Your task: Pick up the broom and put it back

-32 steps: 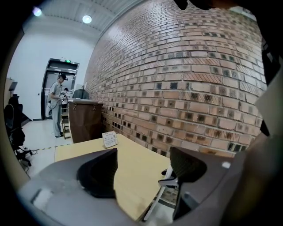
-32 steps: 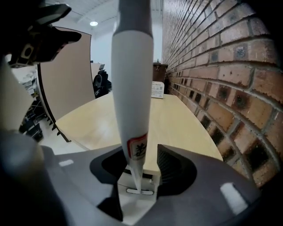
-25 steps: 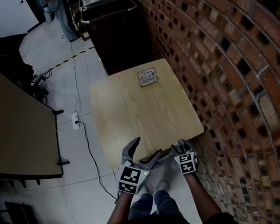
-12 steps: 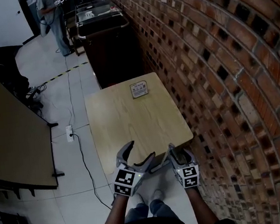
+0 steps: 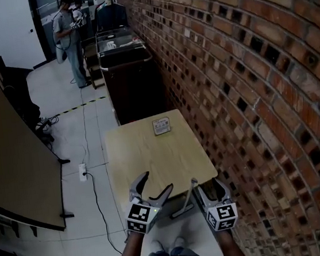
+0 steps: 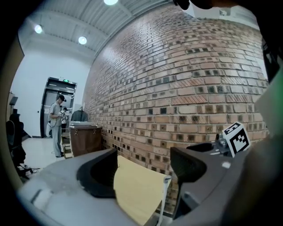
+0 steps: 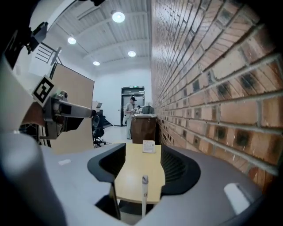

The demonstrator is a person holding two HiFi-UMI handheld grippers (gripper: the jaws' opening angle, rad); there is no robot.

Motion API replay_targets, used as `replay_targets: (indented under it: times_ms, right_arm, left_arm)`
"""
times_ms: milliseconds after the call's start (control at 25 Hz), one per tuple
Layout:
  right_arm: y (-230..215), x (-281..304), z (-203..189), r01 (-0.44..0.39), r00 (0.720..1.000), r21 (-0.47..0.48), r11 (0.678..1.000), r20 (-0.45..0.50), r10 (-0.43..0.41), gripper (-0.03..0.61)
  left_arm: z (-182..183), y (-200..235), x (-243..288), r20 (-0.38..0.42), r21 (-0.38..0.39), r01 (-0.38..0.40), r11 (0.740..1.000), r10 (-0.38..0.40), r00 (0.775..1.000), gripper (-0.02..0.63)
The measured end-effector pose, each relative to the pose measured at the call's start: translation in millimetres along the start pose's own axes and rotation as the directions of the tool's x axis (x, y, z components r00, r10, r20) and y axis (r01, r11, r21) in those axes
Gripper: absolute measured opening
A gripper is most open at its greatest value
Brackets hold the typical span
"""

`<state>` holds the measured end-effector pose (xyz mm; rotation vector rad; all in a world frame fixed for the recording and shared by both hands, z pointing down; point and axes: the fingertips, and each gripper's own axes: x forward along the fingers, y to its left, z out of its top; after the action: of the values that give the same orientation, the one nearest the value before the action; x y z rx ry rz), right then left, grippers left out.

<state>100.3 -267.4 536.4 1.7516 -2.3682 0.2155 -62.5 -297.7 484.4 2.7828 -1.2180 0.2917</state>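
Note:
A pale broom handle (image 5: 187, 197) leans up at the near edge of the wooden table (image 5: 151, 149); the broom's head is hidden. My left gripper (image 5: 157, 181) hangs open just left of it, nothing between its fingers. My right gripper (image 5: 209, 187) is open just right of the handle; its jaws have widened a little within the last second. In the right gripper view the handle (image 7: 144, 194) rises in the gap between the jaws without touching the pads. The left gripper view shows the handle (image 6: 164, 194) by the table's corner.
A small card (image 5: 161, 125) lies at the table's far end. Behind it stands a dark cabinet (image 5: 134, 81). A brick wall (image 5: 247, 85) runs along the right. A brown board (image 5: 8, 160) leans at the left, with a power strip (image 5: 84, 174) on the floor. Two people (image 5: 71, 40) stand far back.
Both grippers have risen at the table's near edge, the right one more. The head view has tilted up, showing more of the room. The handle still leans between the two grippers.

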Motion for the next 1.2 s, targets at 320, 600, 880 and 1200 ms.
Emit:
replay_targets:
  times_ms: [320,600,880,1200]
  right_arm:
    - [39.1,-4.7,78.5,-0.031,0.984,0.014,0.999,0.173,0.028,0.242]
    - [79.2,-10.6,129.7,-0.075,0.962,0.045,0.996,0.265,0.061,0.242]
    - [97.4,-37.2,156.0,-0.033,0.953,0.059,0.998,0.302,0.013,0.242]
    - [134.9,-75.6,135.2,-0.058,0.96,0.018,0.998,0.276,0.051,0.242]
  left_arm:
    - [39.9,15.8,-44.6,0.08,0.018,-0.101,0.995,0.099,0.992,0.376]
    - [76.2,37.0,-91.7,0.194,-0.002,-0.261,0.965,0.257,0.947,0.376]
    - [97.2,39.9,-138.2,0.269,-0.04,-0.342,0.939,0.339,0.901,0.376]
    - [85.6,12.4,-175.8,0.272,-0.069,-0.321,0.945,0.327,0.905,0.375]
